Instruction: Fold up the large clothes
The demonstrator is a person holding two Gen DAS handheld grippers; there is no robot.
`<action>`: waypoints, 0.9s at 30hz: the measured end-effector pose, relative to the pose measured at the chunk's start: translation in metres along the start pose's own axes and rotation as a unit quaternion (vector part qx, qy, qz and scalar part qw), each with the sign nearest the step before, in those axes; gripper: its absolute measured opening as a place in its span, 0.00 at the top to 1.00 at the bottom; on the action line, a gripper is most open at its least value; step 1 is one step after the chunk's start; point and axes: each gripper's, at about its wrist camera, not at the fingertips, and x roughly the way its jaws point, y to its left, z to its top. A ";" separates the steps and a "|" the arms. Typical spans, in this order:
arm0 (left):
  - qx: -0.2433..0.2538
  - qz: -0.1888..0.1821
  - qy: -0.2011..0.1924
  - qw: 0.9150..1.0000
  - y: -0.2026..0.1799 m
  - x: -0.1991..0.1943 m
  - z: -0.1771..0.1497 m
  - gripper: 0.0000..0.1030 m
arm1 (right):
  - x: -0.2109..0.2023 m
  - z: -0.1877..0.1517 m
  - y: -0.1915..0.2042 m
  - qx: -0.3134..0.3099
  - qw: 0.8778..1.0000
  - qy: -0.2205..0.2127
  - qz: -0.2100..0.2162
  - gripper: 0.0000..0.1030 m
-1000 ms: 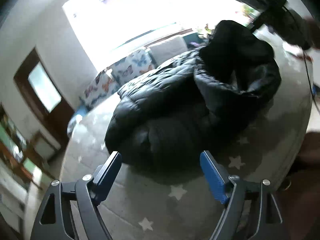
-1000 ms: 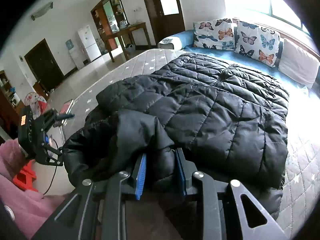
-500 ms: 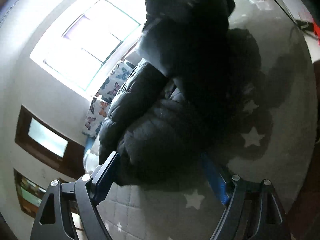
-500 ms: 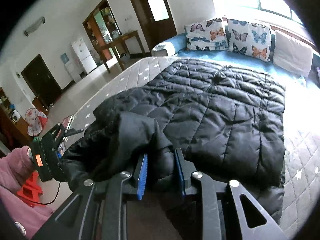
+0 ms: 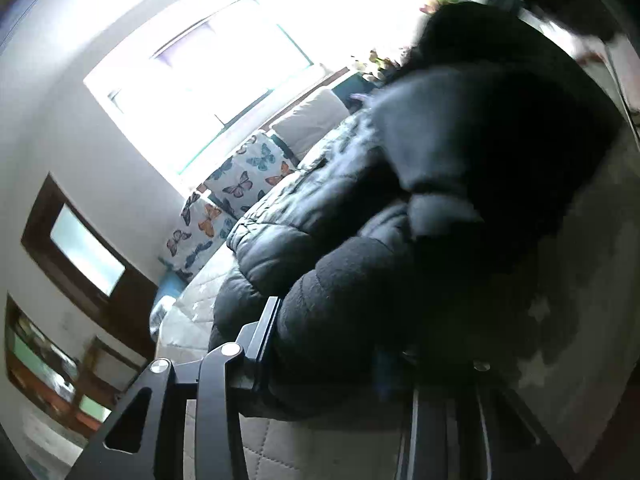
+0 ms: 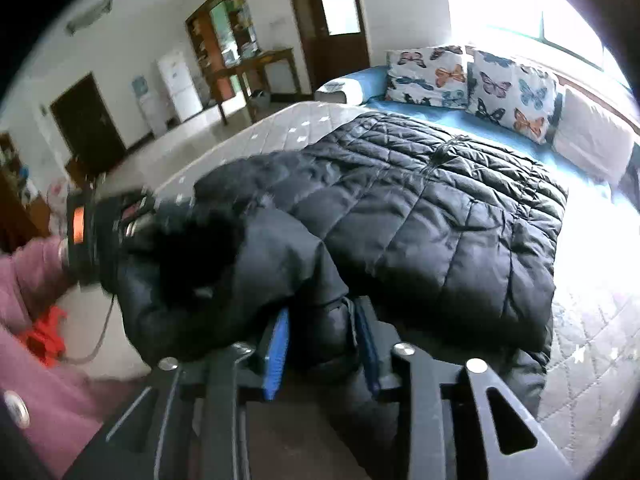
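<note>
While both grippers pinch the black puffer jacket (image 6: 440,216), it lies on a star-quilted mattress (image 6: 592,344) near butterfly pillows (image 6: 472,80), a bright window (image 5: 208,64) and a brown door (image 6: 328,16); the left gripper (image 5: 324,344) has just been closing, the right gripper (image 6: 324,340) just easing wider, padding between both.

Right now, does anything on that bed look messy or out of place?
Only the black quilted puffer jacket: its far part lies flat on the grey star-patterned mattress, but the near end is bunched into a lump. The left gripper and right gripper both have that lump between their fingers. Nothing looks spilled or damaged.
</note>
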 end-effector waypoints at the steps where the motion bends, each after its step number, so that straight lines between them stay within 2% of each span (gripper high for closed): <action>1: -0.011 -0.004 0.000 1.000 0.003 0.002 0.003 0.60 | -0.001 -0.003 0.004 -0.011 1.000 0.003 -0.005 0.55; 5: -0.046 -0.015 0.000 0.999 0.015 0.009 0.009 0.61 | -0.006 -0.020 0.017 -0.055 0.998 0.017 -0.025 0.46; 7: -0.057 -0.019 0.000 0.998 0.027 -0.003 0.009 0.61 | -0.006 -0.031 0.024 -0.083 0.995 0.023 -0.043 0.40; 13: -0.070 -0.025 0.004 0.997 0.037 0.010 0.017 0.61 | 0.011 -0.061 0.046 -0.150 0.984 0.045 -0.084 0.39; 15: -0.069 -0.025 0.005 0.997 0.038 0.010 0.019 0.61 | 0.020 -0.068 0.054 -0.178 0.977 0.046 -0.111 0.39; 18: -0.072 -0.027 0.009 0.997 0.041 0.012 0.019 0.61 | 0.031 -0.070 0.063 -0.209 0.967 0.037 -0.139 0.39; 23: -0.071 -0.028 0.010 0.997 0.037 -0.011 0.024 0.60 | 0.049 -0.069 0.078 -0.250 0.952 0.029 -0.172 0.39; 25: -0.063 -0.023 0.010 0.998 0.036 -0.014 0.022 0.58 | 0.048 -0.063 0.076 -0.228 0.959 0.026 -0.164 0.55; 27: -0.052 -0.021 0.009 0.998 0.036 -0.014 0.021 0.57 | 0.041 -0.056 0.067 -0.188 0.971 0.027 -0.148 0.63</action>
